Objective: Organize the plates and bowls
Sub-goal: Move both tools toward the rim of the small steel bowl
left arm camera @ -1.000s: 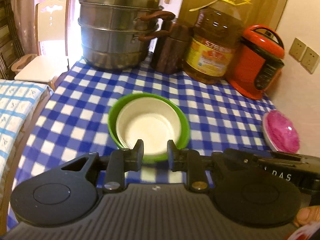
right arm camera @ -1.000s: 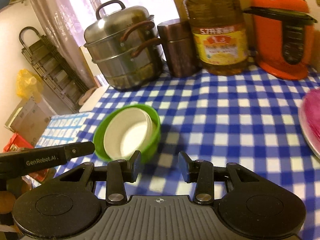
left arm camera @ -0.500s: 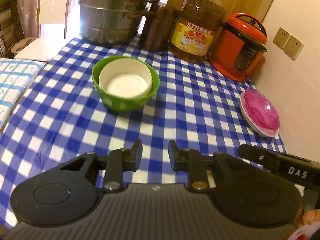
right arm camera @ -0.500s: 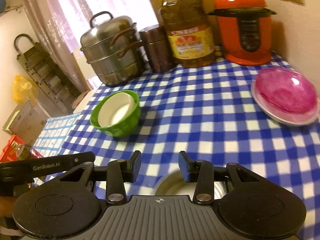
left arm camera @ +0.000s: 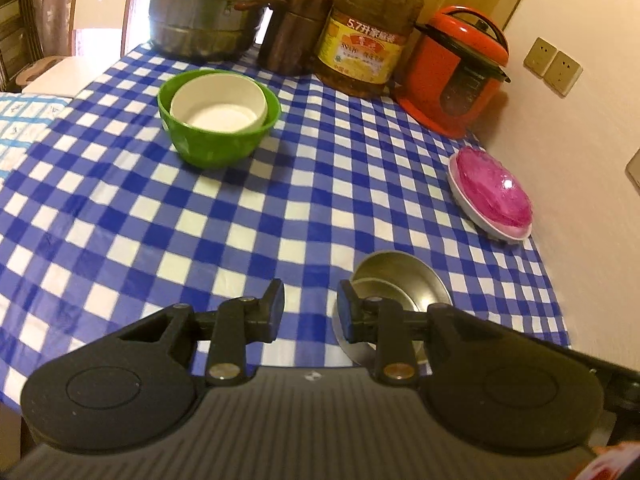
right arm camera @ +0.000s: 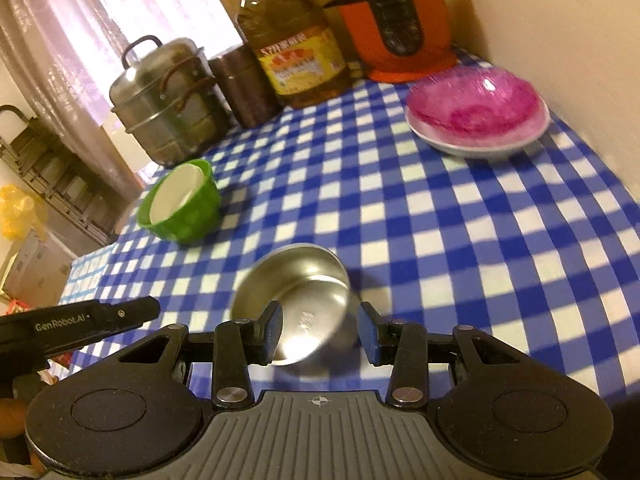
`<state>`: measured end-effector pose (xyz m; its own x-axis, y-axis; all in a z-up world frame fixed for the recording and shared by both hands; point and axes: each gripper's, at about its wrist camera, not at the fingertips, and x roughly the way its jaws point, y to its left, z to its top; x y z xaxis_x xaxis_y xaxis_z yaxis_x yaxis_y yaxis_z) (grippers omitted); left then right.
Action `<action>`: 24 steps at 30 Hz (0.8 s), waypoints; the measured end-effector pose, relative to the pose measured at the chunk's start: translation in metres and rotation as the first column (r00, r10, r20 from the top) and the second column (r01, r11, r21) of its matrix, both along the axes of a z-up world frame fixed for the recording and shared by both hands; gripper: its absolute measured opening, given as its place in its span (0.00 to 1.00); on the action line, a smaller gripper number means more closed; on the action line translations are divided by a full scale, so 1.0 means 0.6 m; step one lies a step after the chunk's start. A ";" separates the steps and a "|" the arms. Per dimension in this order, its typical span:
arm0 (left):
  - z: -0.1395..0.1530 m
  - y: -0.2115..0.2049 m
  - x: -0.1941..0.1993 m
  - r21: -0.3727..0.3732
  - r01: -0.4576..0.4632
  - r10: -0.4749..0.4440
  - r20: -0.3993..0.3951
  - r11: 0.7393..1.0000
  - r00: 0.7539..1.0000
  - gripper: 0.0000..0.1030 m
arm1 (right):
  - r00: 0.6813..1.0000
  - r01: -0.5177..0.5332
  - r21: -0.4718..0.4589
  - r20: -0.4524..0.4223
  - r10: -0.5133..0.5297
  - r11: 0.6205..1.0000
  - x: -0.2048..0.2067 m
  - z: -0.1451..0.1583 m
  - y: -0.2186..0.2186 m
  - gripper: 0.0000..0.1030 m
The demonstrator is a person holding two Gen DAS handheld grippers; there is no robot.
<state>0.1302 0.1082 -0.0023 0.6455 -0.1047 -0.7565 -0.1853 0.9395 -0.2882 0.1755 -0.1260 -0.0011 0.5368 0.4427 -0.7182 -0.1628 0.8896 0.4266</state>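
A white bowl (left arm camera: pixel 219 109) sits nested in a green bowl (left arm camera: pixel 212 148) on the blue checked tablecloth; both show in the right wrist view (right arm camera: pixel 182 204). A steel bowl (right arm camera: pixel 298 300) stands near the table's front, just beyond my open right gripper (right arm camera: pixel 320 334), whose fingers flank its near side without touching. In the left wrist view the steel bowl (left arm camera: pixel 400 280) is behind the right finger of my open, empty left gripper (left arm camera: pixel 310 312). A pink bowl (right arm camera: pixel 476 104) rests on a white plate (right arm camera: pixel 480 142) at the right by the wall.
At the back stand a steel steamer pot (left arm camera: pixel 208 8), a brown canister (left arm camera: pixel 292 32), a big oil bottle (left arm camera: pixel 368 36) and an orange rice cooker (left arm camera: pixel 452 72). The wall with sockets (left arm camera: pixel 554 66) bounds the right side. A chair (left arm camera: pixel 60 68) stands left.
Both grippers pulled back from the nested green and white bowls toward the table's front. The steel bowl has come into view near both grippers. The right gripper's jaws have widened a little.
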 end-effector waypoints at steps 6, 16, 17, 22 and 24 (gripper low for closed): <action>-0.010 -0.020 -0.004 0.002 0.013 -0.013 -0.018 1.000 1.000 0.24 | 1.000 0.019 0.008 -0.015 -0.018 1.000 -0.007 -0.009 -0.014 0.40; -0.024 -0.029 0.002 0.002 0.022 -0.022 -0.042 1.000 0.999 0.24 | 0.999 0.029 0.016 -0.023 -0.028 0.999 -0.003 -0.016 -0.017 0.40; -0.026 -0.029 0.003 0.001 0.023 -0.023 -0.045 1.000 0.999 0.24 | 0.999 0.031 0.016 -0.025 -0.030 0.999 -0.002 -0.017 -0.017 0.40; -0.034 -0.032 0.008 -0.010 0.023 -0.024 -0.052 1.000 0.998 0.25 | 0.999 0.036 0.018 -0.031 -0.035 0.999 0.004 -0.023 -0.017 0.40; -0.036 -0.034 0.010 -0.013 0.024 -0.024 -0.055 1.000 0.998 0.25 | 0.999 0.038 0.018 -0.031 -0.037 0.999 0.006 -0.025 -0.016 0.40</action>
